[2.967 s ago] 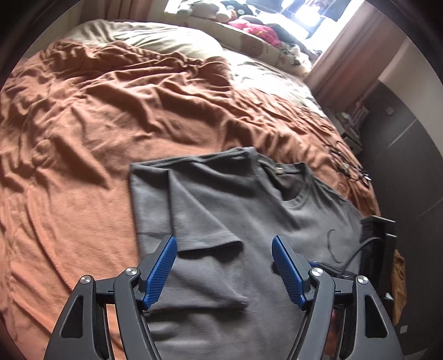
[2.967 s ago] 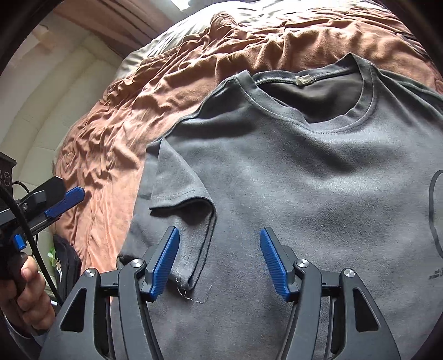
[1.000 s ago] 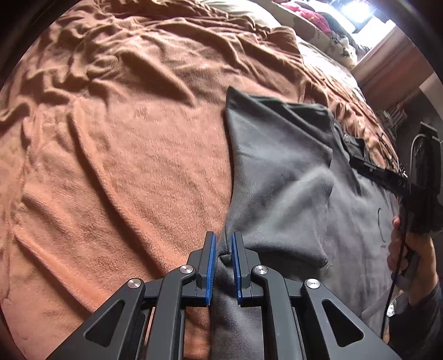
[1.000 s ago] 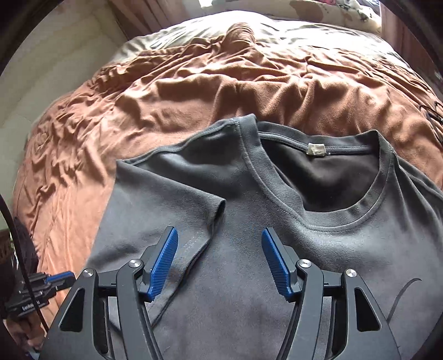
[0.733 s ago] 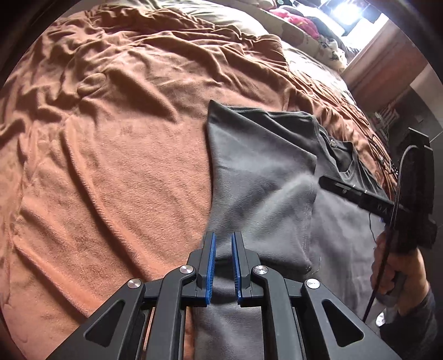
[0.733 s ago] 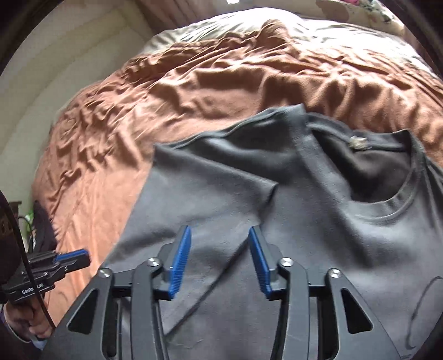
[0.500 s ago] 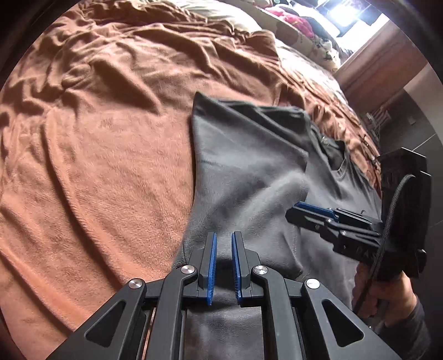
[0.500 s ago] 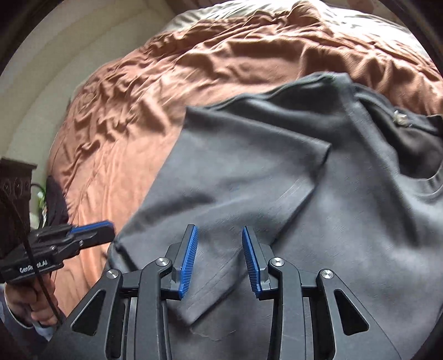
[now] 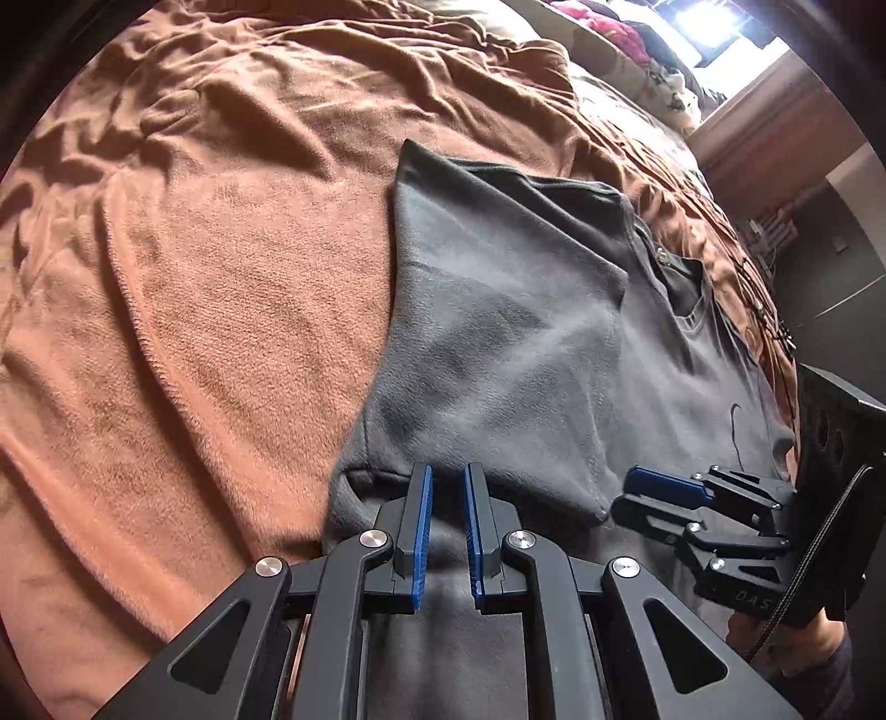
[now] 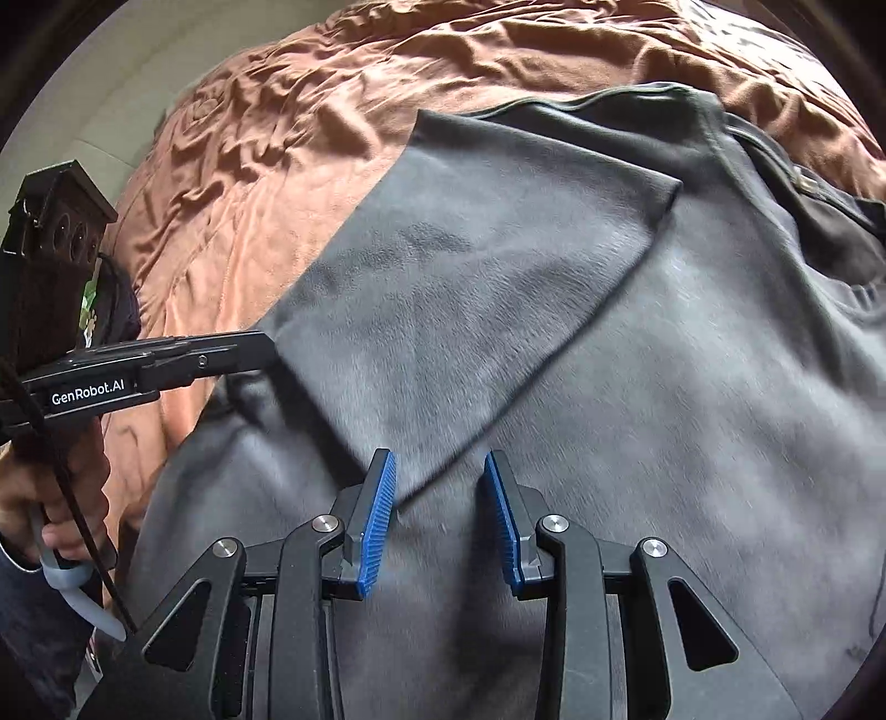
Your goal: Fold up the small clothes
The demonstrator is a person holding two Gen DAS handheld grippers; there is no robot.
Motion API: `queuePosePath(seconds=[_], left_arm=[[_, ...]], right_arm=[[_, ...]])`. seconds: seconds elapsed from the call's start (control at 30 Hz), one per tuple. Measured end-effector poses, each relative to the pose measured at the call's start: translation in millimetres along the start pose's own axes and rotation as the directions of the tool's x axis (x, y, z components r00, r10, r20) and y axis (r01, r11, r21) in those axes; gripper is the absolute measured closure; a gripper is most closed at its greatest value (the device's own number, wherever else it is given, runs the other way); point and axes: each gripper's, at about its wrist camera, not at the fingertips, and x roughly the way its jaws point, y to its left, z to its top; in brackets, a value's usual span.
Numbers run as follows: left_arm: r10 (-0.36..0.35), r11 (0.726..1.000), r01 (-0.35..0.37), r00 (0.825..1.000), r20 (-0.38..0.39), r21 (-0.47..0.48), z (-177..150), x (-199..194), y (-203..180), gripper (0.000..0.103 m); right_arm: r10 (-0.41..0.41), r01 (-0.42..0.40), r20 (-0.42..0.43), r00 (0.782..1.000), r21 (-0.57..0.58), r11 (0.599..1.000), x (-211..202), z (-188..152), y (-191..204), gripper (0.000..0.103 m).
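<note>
A dark grey T-shirt point(image 9: 515, 332) lies on a rust-brown blanket point(image 9: 221, 266), its left sleeve folded in over the chest. My left gripper point(image 9: 444, 476) is shut on the shirt's left side edge just below the sleeve; in the right wrist view point(image 10: 266, 346) its tip meets the folded corner. My right gripper point(image 10: 440, 476) is part-way open over the shirt point(image 10: 637, 360), its pads astride the folded sleeve's hem, holding nothing. It shows in the left wrist view point(image 9: 626, 495) at the right.
The blanket point(image 10: 332, 111) covers the bed in creases on the left and far side. A pale pillow and piled clothes point(image 9: 620, 33) lie at the bed's far end. A dark cabinet point(image 9: 830, 266) stands at the right.
My left gripper stayed shut on the shirt's side edge and drew it inward. My right gripper narrowed and moved left and down to the folded sleeve's hem, close to the left gripper.
</note>
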Motion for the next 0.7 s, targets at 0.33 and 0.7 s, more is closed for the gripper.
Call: queuePosePath(seconds=[0.33,0.7], left_arm=[[0.005,1.000,-0.006,0.999,0.054,0.026,-16.1,-28.6,-44.4,0.043],[0.001,0.996,-0.010,0.995,0.098,0.092,-30.8,-49.0,-116.4,0.007]], right_arm=[[-0.116,0.099,0.116,0.986,0.141,0.985,-92.5,-51.9,-26.8,0.035],[-0.197,0.118,0.206,0.958,0.341,0.933,-196.3,-132.9,-75.7,0.016]])
